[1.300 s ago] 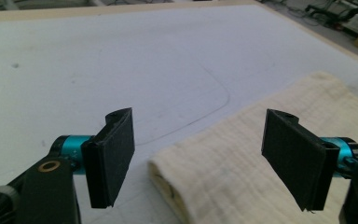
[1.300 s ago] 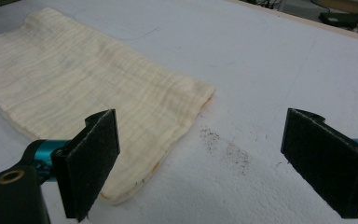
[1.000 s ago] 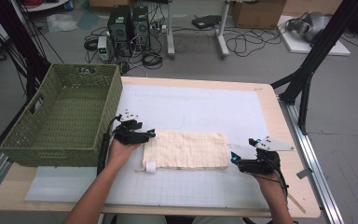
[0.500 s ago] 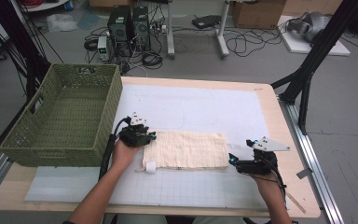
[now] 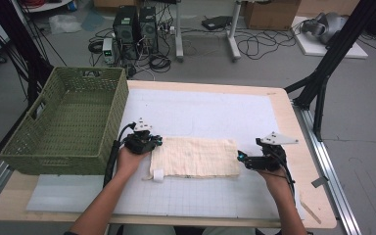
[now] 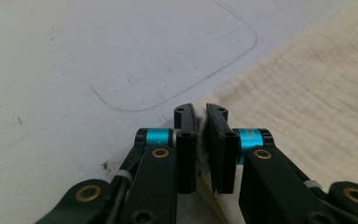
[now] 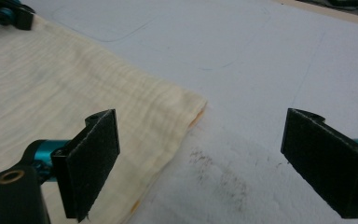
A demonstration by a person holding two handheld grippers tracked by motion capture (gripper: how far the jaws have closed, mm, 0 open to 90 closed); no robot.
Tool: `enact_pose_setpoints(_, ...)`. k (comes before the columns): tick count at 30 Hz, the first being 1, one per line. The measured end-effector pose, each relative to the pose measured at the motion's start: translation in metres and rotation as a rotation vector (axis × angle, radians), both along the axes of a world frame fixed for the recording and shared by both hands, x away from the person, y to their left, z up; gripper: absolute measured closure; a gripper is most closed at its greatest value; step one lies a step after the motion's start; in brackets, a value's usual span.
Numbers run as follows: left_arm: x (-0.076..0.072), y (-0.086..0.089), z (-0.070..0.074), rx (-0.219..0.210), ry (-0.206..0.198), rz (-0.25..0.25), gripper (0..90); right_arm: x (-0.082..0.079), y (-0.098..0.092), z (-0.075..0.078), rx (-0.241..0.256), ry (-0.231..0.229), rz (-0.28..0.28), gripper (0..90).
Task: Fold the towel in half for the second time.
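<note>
One table (image 5: pixel 284 105), white mat on top. One green basket (image 5: pixel 68 125), at its left edge. One cream cloth (image 5: pixel 196 156), flat mid-mat. Left gripper (image 5: pixel 155 142): jaws pinching cloth's far-left corner. Right gripper (image 5: pixel 241 157): jaws wide apart, straddling cloth's right edge.

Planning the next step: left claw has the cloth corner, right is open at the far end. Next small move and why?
Probably ease the right claw forward over the cloth's near corner and shut it. Its jaws stand wide open with that corner lying between them, ungripped, while the left claw is already shut on the opposite corner. Both ends need holding before any lift or fold.
</note>
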State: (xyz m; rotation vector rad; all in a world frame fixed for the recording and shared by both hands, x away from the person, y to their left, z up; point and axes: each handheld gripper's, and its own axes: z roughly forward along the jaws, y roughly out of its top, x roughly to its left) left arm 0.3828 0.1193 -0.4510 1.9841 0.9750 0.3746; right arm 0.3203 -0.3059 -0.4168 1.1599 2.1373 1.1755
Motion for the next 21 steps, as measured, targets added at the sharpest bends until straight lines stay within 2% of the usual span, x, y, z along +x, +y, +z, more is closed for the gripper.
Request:
enact_pose_setpoints(3, 0.0, 0.001, 0.0, -0.023, 0.002, 0.008, 82.2, 0.017, 0.005, -0.001, -0.024, 0.012, 0.002, 10.7)
enact_pose_setpoints(7, 0.0, 0.002, 0.0, -0.026, -0.001, 0.006, 82.1, 0.039, 0.015, -0.004, -0.045, 0.048, 0.013, 11.0)
enact_pose_setpoints(8, 0.0, 0.003, 0.0, -0.025, 0.0, 0.003, 82.1, 0.044, 0.017, -0.005, -0.047, 0.057, 0.016, 13.1)
enact_pose_setpoints(9, 0.0, 0.003, 0.0, -0.034, -0.001, 0.007, 82.1, 0.048, 0.019, -0.006, -0.037, 0.062, 0.028, 21.1)
enact_pose_setpoints(10, -0.001, 0.003, 0.0, -0.04, -0.001, 0.01, 82.0, 0.052, 0.02, -0.007, -0.022, 0.073, 0.044, 24.3)
enact_pose_setpoints(12, -0.001, 0.003, 0.0, -0.044, -0.002, 0.008, 82.0, 0.06, 0.023, -0.01, -0.031, 0.091, 0.046, 25.9)
enact_pose_setpoints(15, -0.001, 0.004, 0.0, -0.043, -0.001, 0.006, 82.0, 0.068, 0.028, -0.016, -0.034, 0.119, 0.057, 35.2)
enact_pose_setpoints(21, -0.001, 0.004, 0.0, -0.053, 0.003, 0.009, 81.7, 0.077, 0.03, -0.027, -0.04, 0.164, 0.043, 45.2)
